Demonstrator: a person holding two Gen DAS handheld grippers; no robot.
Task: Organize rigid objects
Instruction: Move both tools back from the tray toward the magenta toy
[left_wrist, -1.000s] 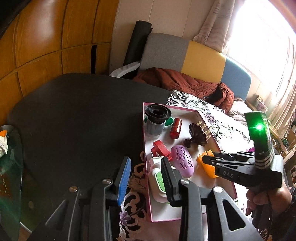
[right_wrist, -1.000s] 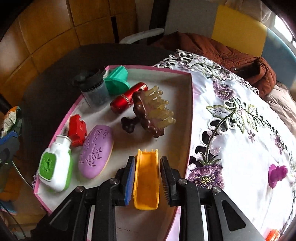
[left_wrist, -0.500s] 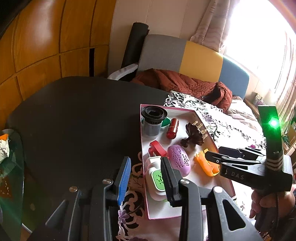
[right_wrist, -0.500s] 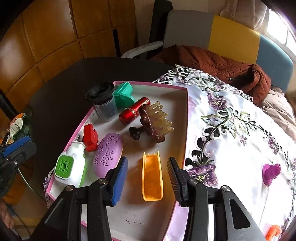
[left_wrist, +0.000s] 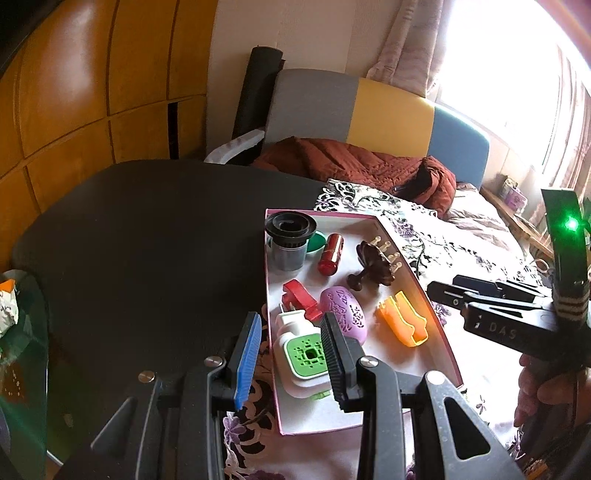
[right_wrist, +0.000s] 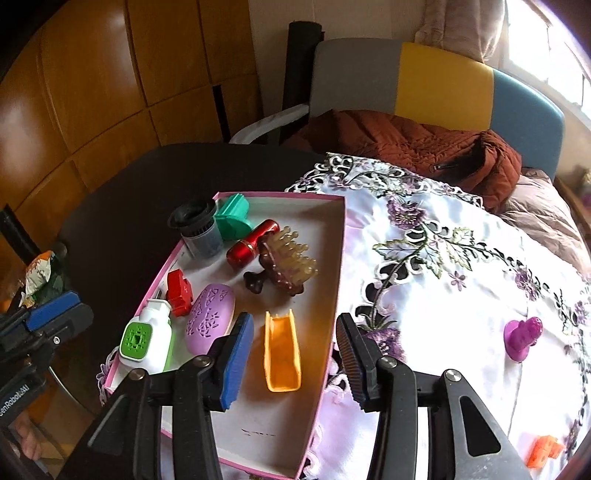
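Orange scoop (right_wrist: 282, 354) lies flat on the floor of the pink box (right_wrist: 334, 291), at the box's near right part, open side up and touching nothing. Above it the right gripper (right_wrist: 291, 360) hangs with its jaws spread wider than the scoop; they have just been opening, and the scoop sits free below them with neither pad on it. The left gripper (left_wrist: 290, 354) hovers over the box's near left rim with a narrow gap between its jaws and nothing in it. Inside the box, left of the scoop, lie a purple oval case (right_wrist: 210, 317) and a white-and-green plug-in device (right_wrist: 146, 341), with a red clip (right_wrist: 179, 288) just beyond the device. Farther in, a brown comb-like massager (right_wrist: 286, 264) rests near the box's middle, touching a red tube (right_wrist: 253, 243). At the far left corner stand a black-topped cup (right_wrist: 197, 229) and a green piece (right_wrist: 232, 218). The box sits partly on an embroidered cloth (right_wrist: 424, 258); to its right on the cloth, well apart, lie a purple knob (right_wrist: 522, 338) and a small orange block (right_wrist: 545, 450).
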